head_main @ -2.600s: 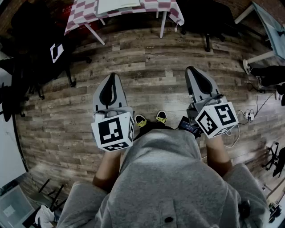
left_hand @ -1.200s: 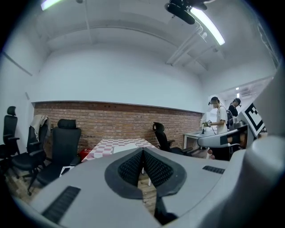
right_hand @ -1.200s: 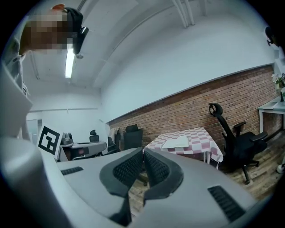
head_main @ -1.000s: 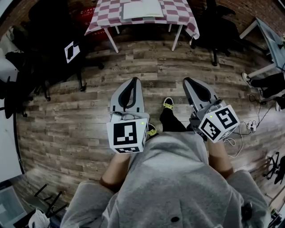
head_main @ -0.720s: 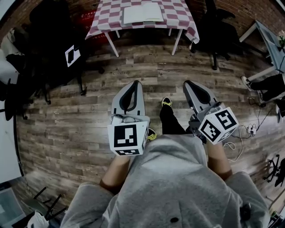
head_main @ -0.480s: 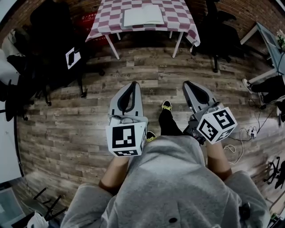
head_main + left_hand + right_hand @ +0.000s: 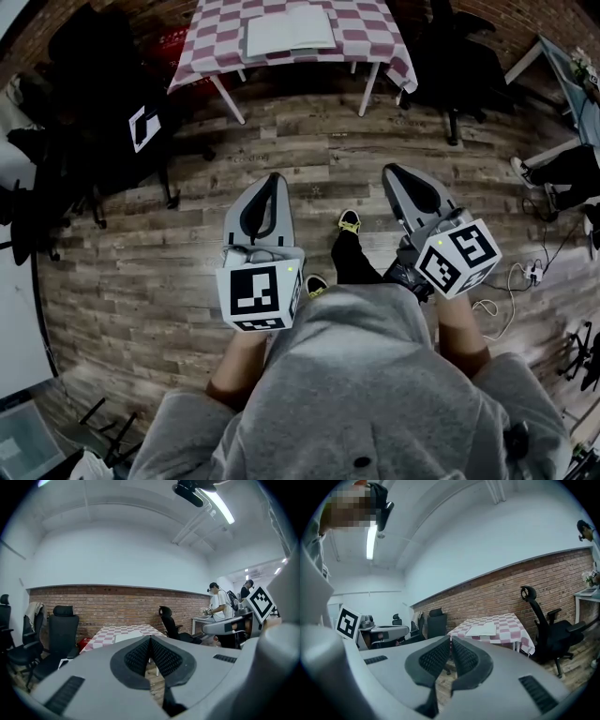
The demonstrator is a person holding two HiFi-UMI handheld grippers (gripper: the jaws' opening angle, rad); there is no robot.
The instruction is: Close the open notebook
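An open white notebook (image 7: 290,30) lies flat on a table with a pink-and-white checked cloth (image 7: 371,37) at the top of the head view. It also shows in the left gripper view as the notebook (image 7: 129,636) and in the right gripper view as the notebook (image 7: 482,629). My left gripper (image 7: 274,178) and right gripper (image 7: 395,172) are held out over the wooden floor, well short of the table. On both, the jaws are pressed together with nothing between them.
Black office chairs stand left of the table (image 7: 103,94) and right of it (image 7: 459,66). A white desk (image 7: 562,66) is at the far right, with people standing near it (image 7: 219,606). A brick wall (image 7: 543,581) runs behind the table. Cables (image 7: 520,277) lie on the floor at right.
The table and notebook have come further into view and nearer as I walk toward them. Both grippers have stayed shut and held out in front.
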